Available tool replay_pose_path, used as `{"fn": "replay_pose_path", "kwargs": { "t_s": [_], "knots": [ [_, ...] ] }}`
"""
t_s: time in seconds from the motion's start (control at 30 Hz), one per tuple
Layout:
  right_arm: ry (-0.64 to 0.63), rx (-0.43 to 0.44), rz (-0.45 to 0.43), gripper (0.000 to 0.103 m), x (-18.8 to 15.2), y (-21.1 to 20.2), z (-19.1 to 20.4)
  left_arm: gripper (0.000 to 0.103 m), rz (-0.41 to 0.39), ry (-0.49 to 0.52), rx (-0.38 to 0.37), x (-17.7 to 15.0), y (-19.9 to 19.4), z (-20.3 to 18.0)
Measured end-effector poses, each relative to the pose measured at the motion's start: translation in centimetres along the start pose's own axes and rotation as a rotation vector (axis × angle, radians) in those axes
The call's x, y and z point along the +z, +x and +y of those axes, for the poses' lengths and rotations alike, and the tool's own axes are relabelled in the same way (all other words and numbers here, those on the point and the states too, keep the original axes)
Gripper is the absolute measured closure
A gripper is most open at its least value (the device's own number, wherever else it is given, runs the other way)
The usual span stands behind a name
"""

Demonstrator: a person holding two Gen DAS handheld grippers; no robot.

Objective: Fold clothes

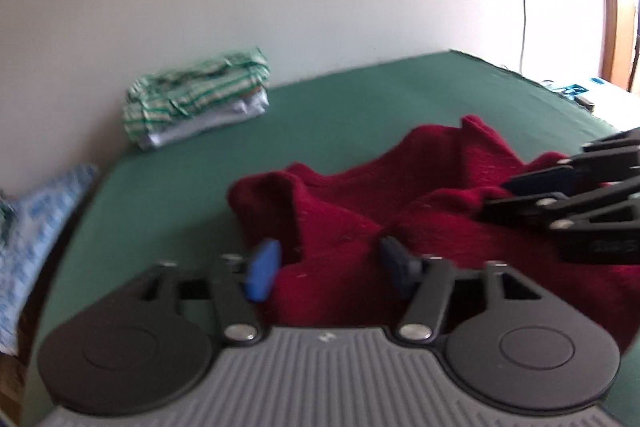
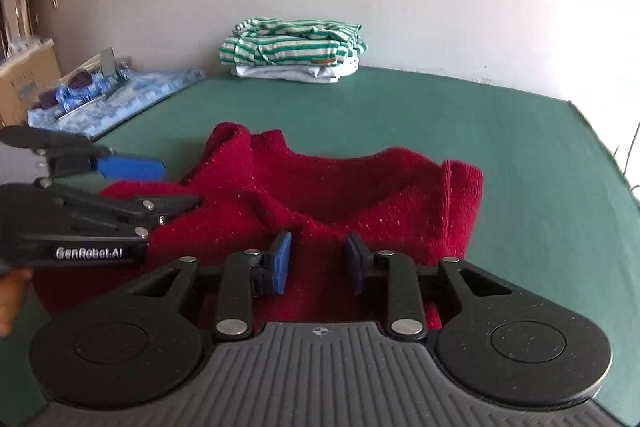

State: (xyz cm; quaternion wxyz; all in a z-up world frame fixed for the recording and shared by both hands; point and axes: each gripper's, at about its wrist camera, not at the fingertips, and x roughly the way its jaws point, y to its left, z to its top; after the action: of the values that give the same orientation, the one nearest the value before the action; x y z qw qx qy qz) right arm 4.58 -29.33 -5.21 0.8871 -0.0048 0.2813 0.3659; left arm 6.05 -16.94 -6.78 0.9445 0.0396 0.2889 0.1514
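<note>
A: Where is the red sweater (image 2: 320, 195) found, and in what shape?

B: It is seen lying rumpled on the green table (image 2: 500, 131), near the front edge, bunched into ridges rather than spread flat or squared. Further back, against the wall, a folded stack (image 2: 292, 47) is set, with a green-and-white striped garment on top and pale pieces below. It may be judged that finished items are kept there, out of the working area, so that the middle of the table is left for the piece being handled.

A: How is the left tool (image 1: 326, 267) held?

B: It is held low over the near-left part of the sweater, with its blue pads well apart. Red cloth is seen between and beneath them, but nothing is pinched. In the right wrist view its fingers appear from the side, one above the other, with a gap between them at the sweater's left edge.

A: And the right tool (image 2: 318, 261)?

B: It is likewise spread, though less widely, with red knit showing in the gap and no cloth clamped. It is poised over the near edge of the garment; whether the pads rest on the fabric cannot be told.

A: Can the stage be settled?

B: Only in part. The sweater lies unfolded; both tools being parted over it would fit a grip about to be taken or one just let go.
</note>
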Motion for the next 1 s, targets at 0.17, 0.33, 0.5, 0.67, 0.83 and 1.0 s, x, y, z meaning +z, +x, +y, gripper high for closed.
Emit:
{"fn": "replay_pose_path", "kwargs": {
  "t_s": [0.17, 0.33, 0.5, 0.67, 0.83, 1.0],
  "knots": [
    [0.011, -0.025, -0.026, 0.074, -2.5, 0.7, -0.4, 0.031, -0.014, -0.076, -0.059, -1.3, 0.7, 1.1],
    [-0.007, -0.021, -0.022, 0.073, -2.1, 1.8, -0.2, 0.029, 0.003, -0.136, -0.060, -1.4, 1.0, 1.2],
    [0.234, 0.055, -0.037, 0.073, -1.7, 0.5, -2.8, 0.027, -0.001, -0.147, -0.042, -1.6, 0.7, 0.8],
    [0.266, 0.035, -0.092, 0.071, -1.9, -0.8, -2.5, 0.027, -0.023, -0.134, -0.022, -1.2, -0.6, 0.5],
    [0.330, -0.015, -0.105, 0.073, -1.7, -0.6, -3.8, 0.032, -0.039, -0.177, -0.048, -0.3, -1.3, 0.8],
    [0.248, -0.032, -0.061, 0.080, -1.8, 0.5, -3.8, 0.022, 0.001, -0.296, -0.064, -2.0, 0.4, 2.3]
  ]
}}
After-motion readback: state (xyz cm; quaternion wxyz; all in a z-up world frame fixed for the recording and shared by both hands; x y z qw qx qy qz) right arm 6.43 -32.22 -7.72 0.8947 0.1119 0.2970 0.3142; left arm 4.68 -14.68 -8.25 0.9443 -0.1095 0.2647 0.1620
